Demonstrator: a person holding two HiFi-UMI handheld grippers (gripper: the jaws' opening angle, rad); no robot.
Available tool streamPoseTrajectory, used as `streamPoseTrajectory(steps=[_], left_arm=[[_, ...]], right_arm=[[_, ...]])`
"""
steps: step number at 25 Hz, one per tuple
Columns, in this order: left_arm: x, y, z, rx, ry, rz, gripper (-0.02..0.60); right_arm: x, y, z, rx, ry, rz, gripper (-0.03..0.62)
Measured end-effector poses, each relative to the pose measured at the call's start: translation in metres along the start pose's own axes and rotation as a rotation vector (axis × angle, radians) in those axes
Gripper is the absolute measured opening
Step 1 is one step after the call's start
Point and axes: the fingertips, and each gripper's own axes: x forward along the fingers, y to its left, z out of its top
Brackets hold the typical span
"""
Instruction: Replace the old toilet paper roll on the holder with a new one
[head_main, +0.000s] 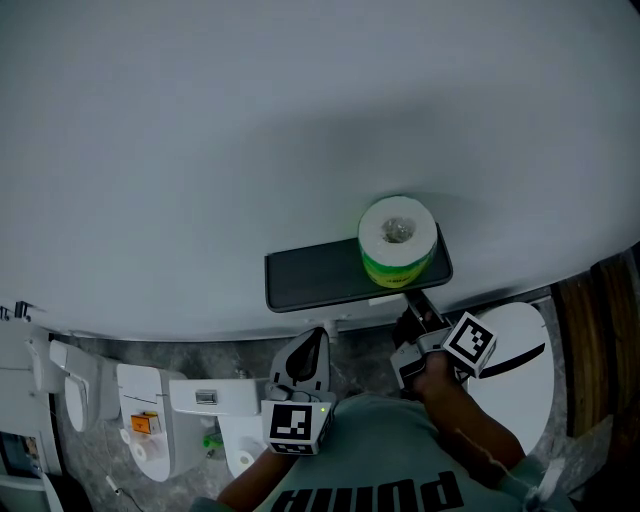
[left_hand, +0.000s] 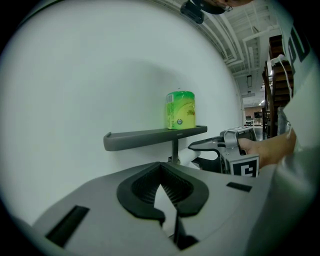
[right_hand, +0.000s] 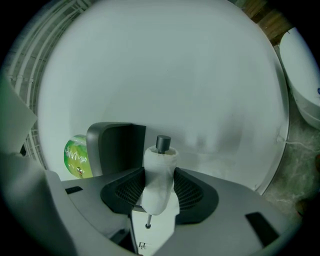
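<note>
**Right gripper pinching the old roll on the holder**

We are pinching the old roll (right_hand: 159, 175), white and nearly spent, between the fingers of the right gripper (right_hand: 159, 189). It is sitting on the holder's spindle (right_hand: 163, 142), under the dark shelf (head_main: 310, 278). The new roll (head_main: 397, 240), in green wrapping, is standing upright near the shelf's right end. We are holding the left gripper (left_hand: 161, 175) short of the shelf, its fingers pressed together on nothing.

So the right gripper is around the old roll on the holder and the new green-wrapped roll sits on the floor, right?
Not the floor: the new roll stands on the holder's shelf, as the head view shows. The right gripper is indeed around the old roll, as you said.
</note>
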Motion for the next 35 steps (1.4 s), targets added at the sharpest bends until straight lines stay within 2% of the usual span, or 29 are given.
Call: streamPoseTrajectory(steps=[12, 23, 35], left_arm=[[0.004, -0.011, -0.001, -0.003, -0.006, -0.031, 0.005], [0.013, -0.026, 0.004, -0.011, -0.027, -0.044, 0.005], [0.025, -0.056, 0.006, -0.01, -0.013, -0.091, 0.005]], right_arm=[[-0.013, 0.002, 0.013, -0.006, -0.049, -0.002, 0.187], [-0.026, 0.001, 0.038, -0.016, -0.087, -0.004, 0.186], [-0.056, -0.004, 0.076, -0.055, -0.151, -0.028, 0.186]])
